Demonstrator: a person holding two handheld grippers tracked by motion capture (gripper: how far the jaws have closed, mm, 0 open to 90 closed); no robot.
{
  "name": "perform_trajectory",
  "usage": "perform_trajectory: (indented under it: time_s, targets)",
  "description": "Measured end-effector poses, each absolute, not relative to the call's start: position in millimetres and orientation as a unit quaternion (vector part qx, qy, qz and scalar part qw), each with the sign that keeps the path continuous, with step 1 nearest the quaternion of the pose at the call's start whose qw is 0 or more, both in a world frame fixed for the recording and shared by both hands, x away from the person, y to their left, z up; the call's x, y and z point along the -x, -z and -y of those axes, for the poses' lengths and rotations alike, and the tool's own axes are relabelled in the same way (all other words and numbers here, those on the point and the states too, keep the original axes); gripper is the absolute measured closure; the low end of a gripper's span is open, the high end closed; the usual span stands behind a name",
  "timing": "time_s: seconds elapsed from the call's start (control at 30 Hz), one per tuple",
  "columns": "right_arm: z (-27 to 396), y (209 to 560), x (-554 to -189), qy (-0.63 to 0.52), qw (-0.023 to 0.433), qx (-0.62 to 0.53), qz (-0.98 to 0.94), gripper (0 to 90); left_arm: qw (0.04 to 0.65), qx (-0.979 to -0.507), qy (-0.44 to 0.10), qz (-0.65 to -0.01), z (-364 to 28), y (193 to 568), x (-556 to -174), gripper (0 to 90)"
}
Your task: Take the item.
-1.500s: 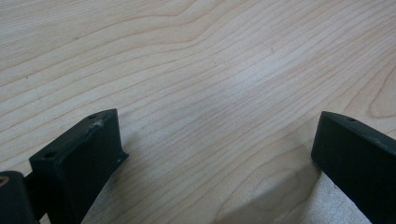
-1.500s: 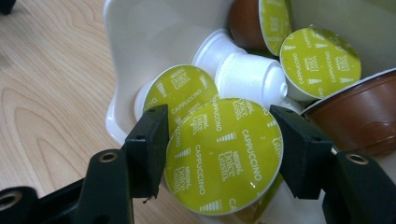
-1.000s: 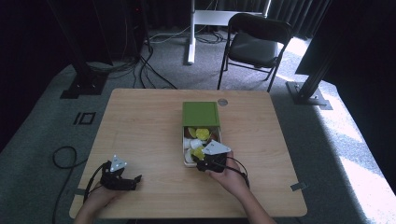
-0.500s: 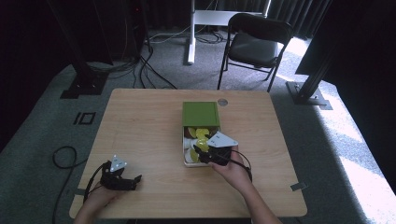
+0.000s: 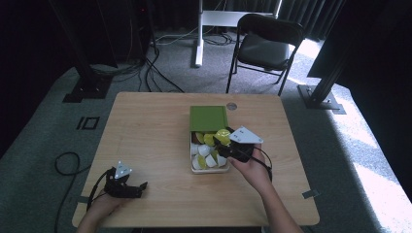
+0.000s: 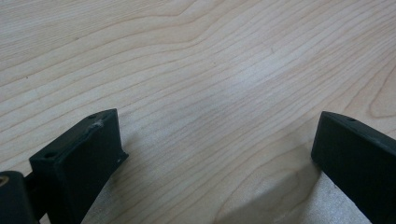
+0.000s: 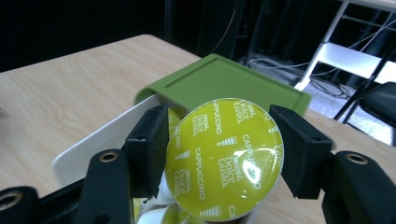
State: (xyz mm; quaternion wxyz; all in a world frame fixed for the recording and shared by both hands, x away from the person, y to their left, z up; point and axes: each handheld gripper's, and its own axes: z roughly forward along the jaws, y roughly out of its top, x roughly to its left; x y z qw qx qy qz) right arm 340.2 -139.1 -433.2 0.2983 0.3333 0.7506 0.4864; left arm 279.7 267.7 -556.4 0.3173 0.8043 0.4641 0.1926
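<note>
Capsule (image 7: 224, 158) is a round pod with a glossy yellow-green foil lid, white print reading CAPPUCCINO and Dolce Gusto, small bar marks between the words; lid faces the right gripper view's camera, tilted slightly; light glare low on the foil. Right gripper (image 7: 219, 149) has its two black jaws clamped on the capsule rim, one at 9 o'clock and one at 3 o'clock of the lid. In the high view the right gripper (image 5: 228, 148) holds the capsule (image 5: 223, 136) over the right side of the white tray (image 5: 210, 170), just at 6 o'clock of the green lid (image 5: 208, 118); tray holds more pods, some yellow-green, some white, packed close (image 5: 204, 154). Green lid (image 7: 224, 81) sits over the tray's far end, rounded corners, raised border; white tray wall (image 7: 93, 144) shows at 9 o'clock of the capsule.

Left gripper (image 5: 127, 187) rests near the table's (image 5: 145, 131) 7 o'clock corner, well apart from the tray; jaws spread wide, nothing between them; left gripper view shows both jaws (image 6: 215, 154) low over bare wood grain (image 6: 196, 70).

Open room: wide bare wood from 9 to 12 o'clock of the tray; narrower strip at 3 o'clock toward the table edge; small round disc (image 5: 231, 106) at 1 o'clock of the green lid near the far edge; chair (image 5: 267, 43) and cables (image 5: 145, 63) on the floor beyond the table.
</note>
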Motion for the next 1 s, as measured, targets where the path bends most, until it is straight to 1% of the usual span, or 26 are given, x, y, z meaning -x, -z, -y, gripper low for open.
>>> perform_trajectory:
  time_s: [0.3, 0.77, 1.0]
  targets:
    - [161.0, 436.0, -352.1, -0.479, 0.327, -0.365, -0.728, 40.2, 0.317, -0.804, -0.193, -0.464, -267.7, 556.4, -279.7, 2.8]
    - [190.1, 453.7, -369.4, -0.460, 0.341, -0.410, -0.710, 40.3, 0.317, -0.804, -0.193, -0.464, -267.7, 556.4, -279.7, 2.8]
    - [204.3, 473.3, -383.4, -0.448, 0.343, -0.439, -0.699, 40.3, 0.317, -0.805, -0.192, -0.464, -267.7, 556.3, -279.6, 2.8]
